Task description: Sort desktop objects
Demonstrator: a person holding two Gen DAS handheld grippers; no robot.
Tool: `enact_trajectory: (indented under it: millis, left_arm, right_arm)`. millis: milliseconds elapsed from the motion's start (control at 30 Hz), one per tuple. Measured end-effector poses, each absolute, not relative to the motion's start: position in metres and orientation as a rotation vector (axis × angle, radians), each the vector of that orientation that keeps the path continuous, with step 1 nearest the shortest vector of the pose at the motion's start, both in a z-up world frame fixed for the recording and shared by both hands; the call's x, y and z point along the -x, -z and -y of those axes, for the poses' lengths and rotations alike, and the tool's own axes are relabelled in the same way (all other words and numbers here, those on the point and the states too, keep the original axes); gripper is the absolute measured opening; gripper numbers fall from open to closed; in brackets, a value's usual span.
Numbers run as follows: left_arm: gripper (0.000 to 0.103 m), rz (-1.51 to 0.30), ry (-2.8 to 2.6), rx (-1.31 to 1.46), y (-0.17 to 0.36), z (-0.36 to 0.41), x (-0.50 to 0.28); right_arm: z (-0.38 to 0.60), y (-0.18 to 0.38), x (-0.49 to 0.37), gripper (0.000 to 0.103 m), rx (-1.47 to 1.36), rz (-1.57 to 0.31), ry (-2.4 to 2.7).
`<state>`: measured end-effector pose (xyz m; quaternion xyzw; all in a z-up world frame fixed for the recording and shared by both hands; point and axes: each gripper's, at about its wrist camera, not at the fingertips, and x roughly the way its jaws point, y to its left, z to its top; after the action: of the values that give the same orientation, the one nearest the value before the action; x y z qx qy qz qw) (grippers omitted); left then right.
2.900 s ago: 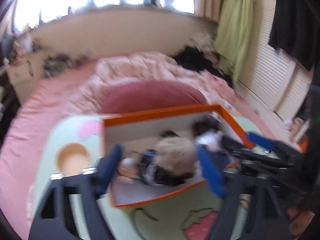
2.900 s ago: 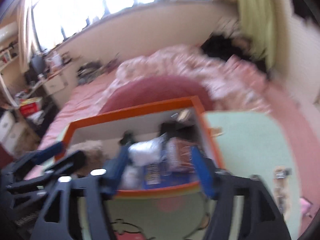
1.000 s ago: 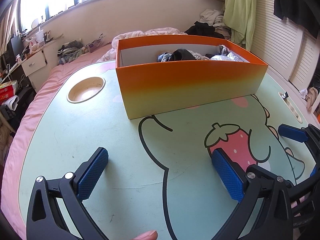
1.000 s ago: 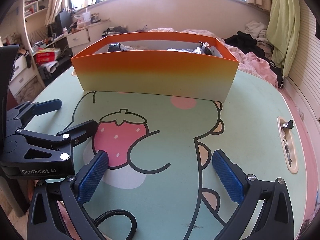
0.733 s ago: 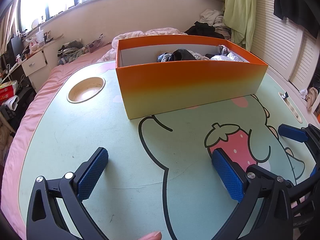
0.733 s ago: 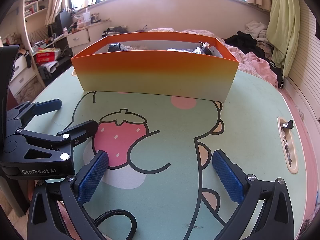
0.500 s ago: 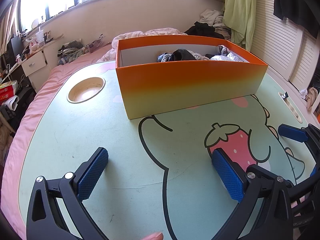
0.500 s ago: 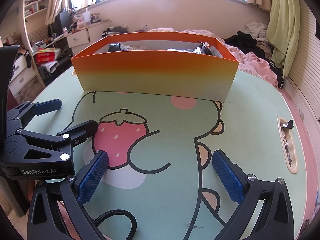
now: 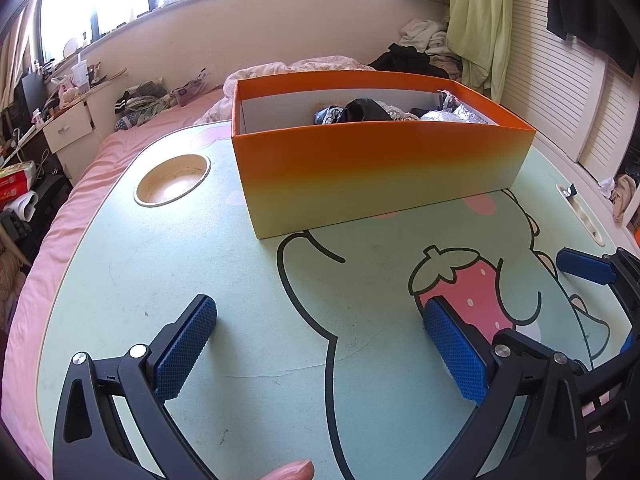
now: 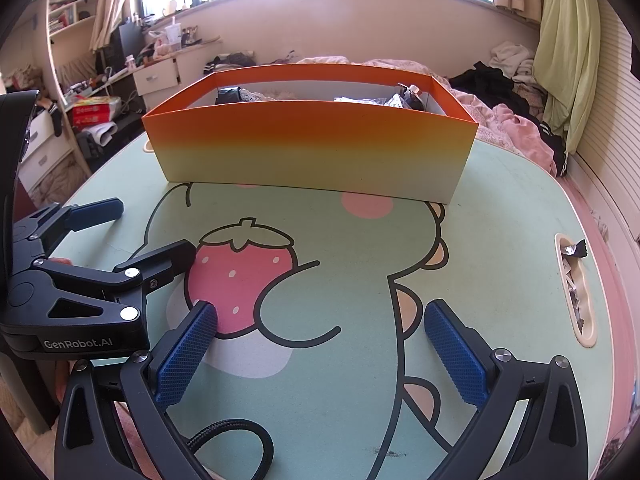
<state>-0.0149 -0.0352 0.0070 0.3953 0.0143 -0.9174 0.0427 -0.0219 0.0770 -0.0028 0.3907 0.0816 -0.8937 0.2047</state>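
An orange-to-yellow cardboard box stands on the far half of the green cartoon table. Inside it lie a black item, silver foil packets and other small things, mostly hidden by the front wall. My left gripper rests low over the near table, open and holding nothing. My right gripper is likewise open and empty near the front edge. Each gripper appears in the other's view: the left gripper at the left, a right fingertip at the right.
A round cup recess is set into the table left of the box. A narrow slot at the table's right edge holds foil wrappers. A pink bed with heaped clothes lies behind; a cluttered desk stands at the left. A fingertip shows at the bottom.
About three seconds ago both grippers hovered above the box looking down into it. They have since pulled back and come down to the near table, and have stayed still for the last second.
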Motion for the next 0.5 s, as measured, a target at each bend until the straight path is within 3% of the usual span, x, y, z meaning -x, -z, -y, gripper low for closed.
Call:
enact_trajectory:
  millis: [500]
  left_arm:
    - [0.103, -0.043, 2.808, -1.209, -0.0065, 0.0340, 0.0139]
  right_arm:
    - [-0.0772, 0.0027, 0.0219, 0.103, -1.089, -0.227, 2.492]
